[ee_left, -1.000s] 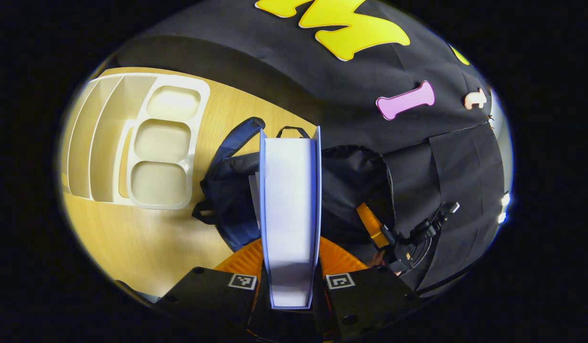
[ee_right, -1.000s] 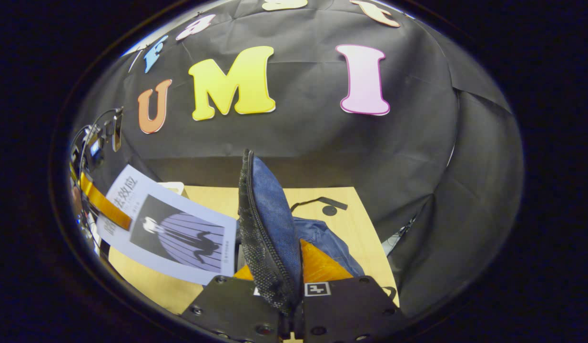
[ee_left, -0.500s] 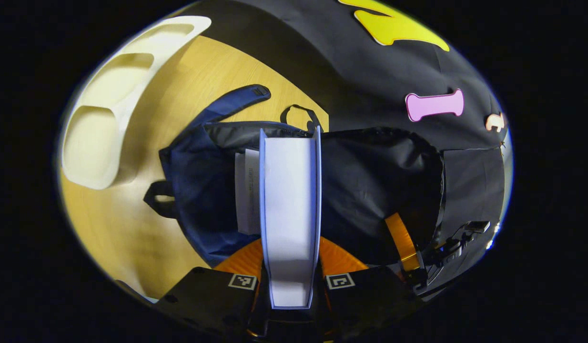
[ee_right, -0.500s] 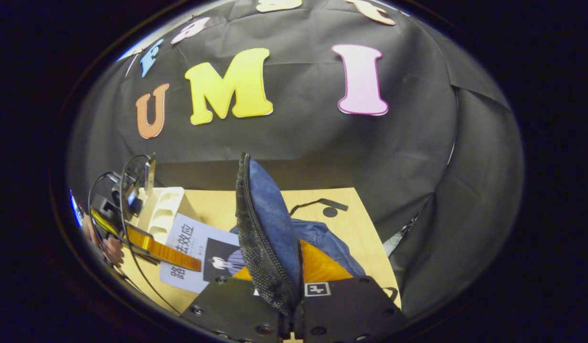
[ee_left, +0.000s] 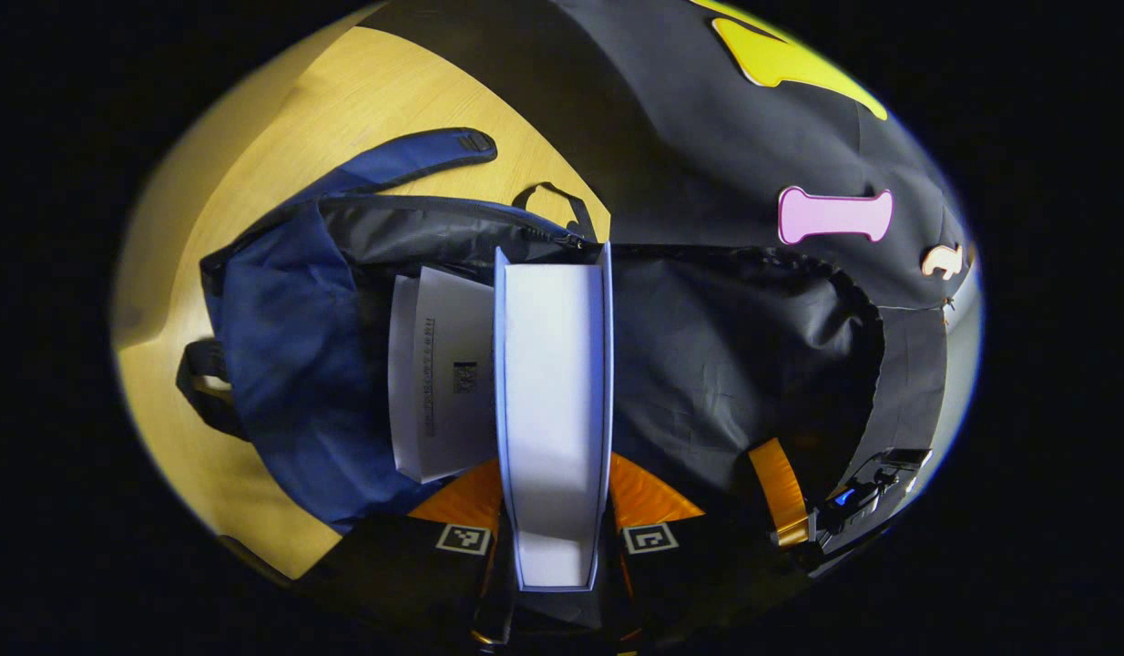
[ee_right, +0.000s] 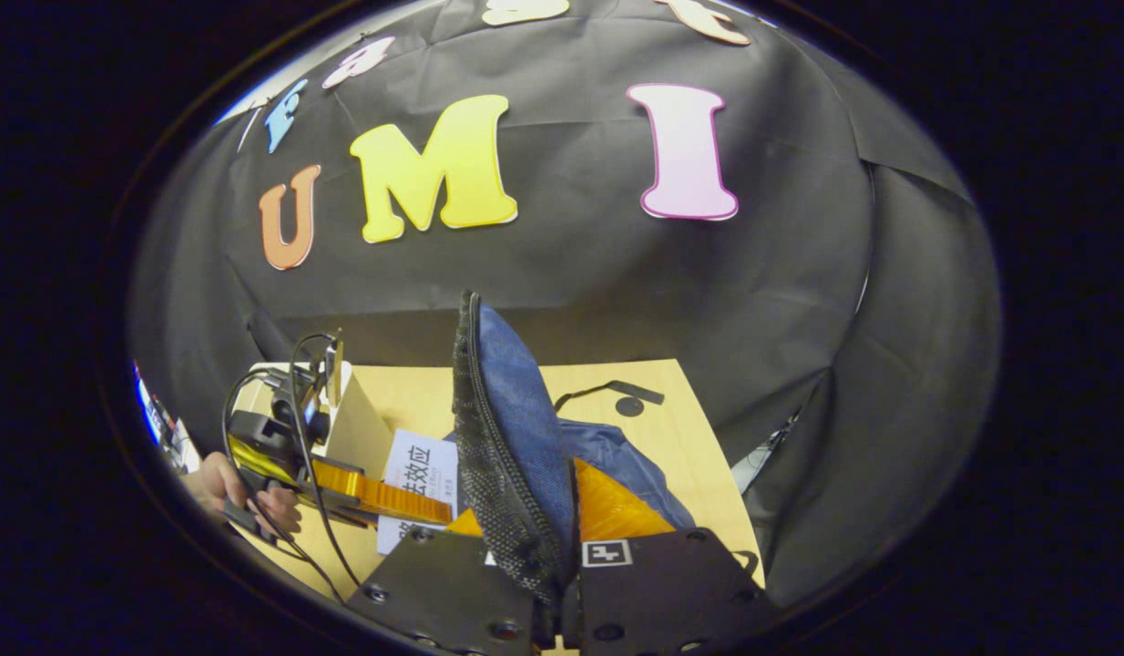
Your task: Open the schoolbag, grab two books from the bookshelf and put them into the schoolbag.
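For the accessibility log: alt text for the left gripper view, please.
The left gripper is shut on a pale book, held edge-on over the open schoolbag. Another book already sits inside; the bag lies on a wooden table.

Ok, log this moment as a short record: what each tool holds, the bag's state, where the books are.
left tool: shut on a book, held edge-on over the bag's mouth
right tool: shut on the schoolbag flap, lifting it upright
schoolbag: unzipped, lying on the wooden table, dark lining exposed
other book: inside the opening, beside the held one
bookshelf: white, on the table behind the left tool in the right gripper view
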Motion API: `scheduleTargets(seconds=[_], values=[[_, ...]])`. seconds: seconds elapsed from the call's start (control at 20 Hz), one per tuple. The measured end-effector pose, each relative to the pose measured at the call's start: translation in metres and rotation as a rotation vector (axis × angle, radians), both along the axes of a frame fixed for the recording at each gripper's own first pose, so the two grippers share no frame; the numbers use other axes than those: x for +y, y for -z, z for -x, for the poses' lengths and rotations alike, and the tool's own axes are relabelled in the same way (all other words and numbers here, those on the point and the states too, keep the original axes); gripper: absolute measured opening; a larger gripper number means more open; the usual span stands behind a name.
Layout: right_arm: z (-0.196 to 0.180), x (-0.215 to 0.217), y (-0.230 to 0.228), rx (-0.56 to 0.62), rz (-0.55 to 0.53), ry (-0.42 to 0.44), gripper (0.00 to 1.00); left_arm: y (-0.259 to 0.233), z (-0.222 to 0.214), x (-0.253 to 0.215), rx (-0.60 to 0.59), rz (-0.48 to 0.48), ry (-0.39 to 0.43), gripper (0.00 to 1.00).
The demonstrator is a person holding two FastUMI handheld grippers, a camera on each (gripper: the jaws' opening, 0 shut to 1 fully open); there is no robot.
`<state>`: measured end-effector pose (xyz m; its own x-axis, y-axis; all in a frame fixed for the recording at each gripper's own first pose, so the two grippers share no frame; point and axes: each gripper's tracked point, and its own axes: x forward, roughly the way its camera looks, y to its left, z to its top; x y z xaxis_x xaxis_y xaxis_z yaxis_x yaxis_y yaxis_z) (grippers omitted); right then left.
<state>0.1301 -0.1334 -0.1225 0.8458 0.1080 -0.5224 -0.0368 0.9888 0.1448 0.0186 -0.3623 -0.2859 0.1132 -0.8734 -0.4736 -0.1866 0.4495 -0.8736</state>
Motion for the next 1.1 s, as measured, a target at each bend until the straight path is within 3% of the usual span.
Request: scheduleTargets(seconds=[0.4,0.45,0.6,0.7,0.8,0.95,1.0,1.05,1.1], values=[[-0.005,0.003,-0.003,-0.011,0.026,-0.037,0.00,0.021,-0.009,-0.028,0.005,0.106,0.006,0.39],[-0.005,0.003,-0.003,-0.011,0.025,-0.039,0.00,0.024,-0.010,-0.032,0.007,0.117,0.006,0.34],[-0.006,0.002,-0.001,-0.008,0.023,-0.041,0.00,0.032,-0.010,-0.038,0.021,0.135,0.012,0.46],[-0.006,0.001,-0.002,-0.007,0.026,-0.044,0.00,0.035,-0.010,-0.039,0.023,0.127,0.017,0.41],[-0.007,0.003,-0.001,-0.004,0.026,-0.047,0.00,0.044,-0.010,-0.039,0.000,0.075,0.033,0.45],[-0.007,0.002,0.002,0.003,0.026,-0.049,0.00,0.048,-0.004,-0.036,-0.012,-0.024,0.089,0.61],[-0.008,0.002,0.001,0.002,0.026,-0.051,0.00,0.053,-0.002,-0.033,-0.009,-0.079,0.113,0.51],[-0.008,0.004,0.002,0.003,0.026,-0.053,0.00,0.058,0.001,-0.025,0.000,-0.138,0.144,0.70],[-0.007,0.005,0.002,0.003,0.024,-0.054,0.00,0.062,0.004,-0.018,0.009,-0.186,0.161,0.75]])
